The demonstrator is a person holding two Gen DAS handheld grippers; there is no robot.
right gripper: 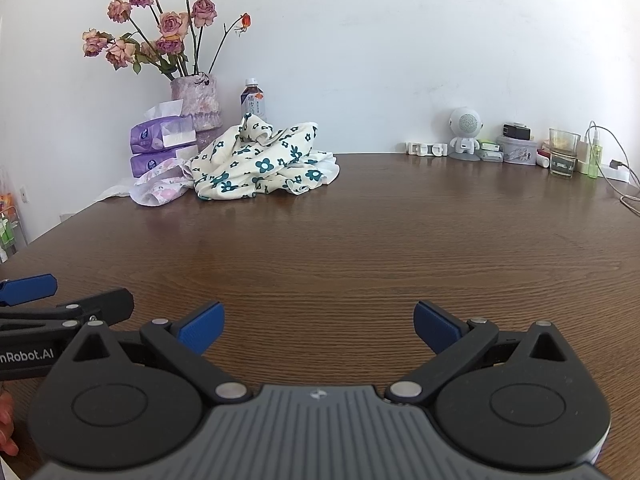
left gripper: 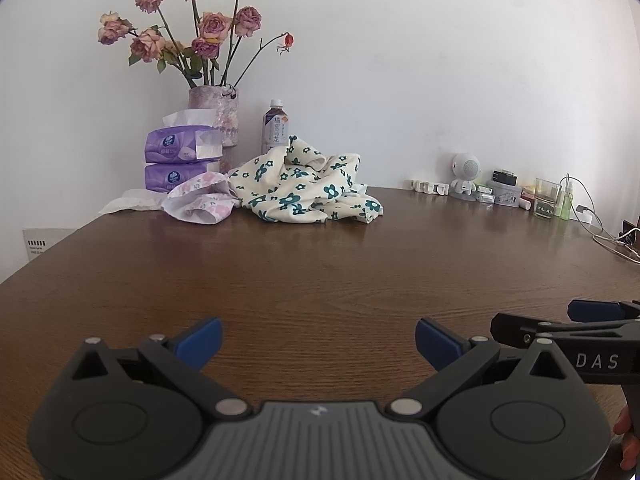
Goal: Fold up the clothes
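glossy wood-grain table; soft floral cloth garment; matt black plastic gripper.

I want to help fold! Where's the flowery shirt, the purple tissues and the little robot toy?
flowery shirt (left gripper: pixel 304 188): left wrist view, crumpled middle.
purple tissues (left gripper: pixel 176 148): left wrist view, top pack's front.
little robot toy (right gripper: pixel 464 130): right wrist view, round head.

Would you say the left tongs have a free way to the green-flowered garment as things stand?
Probably yes. The left tongs are open and empty, and only bare wooden table lies between them and the green-flowered garment, which sits crumpled near the far edge.
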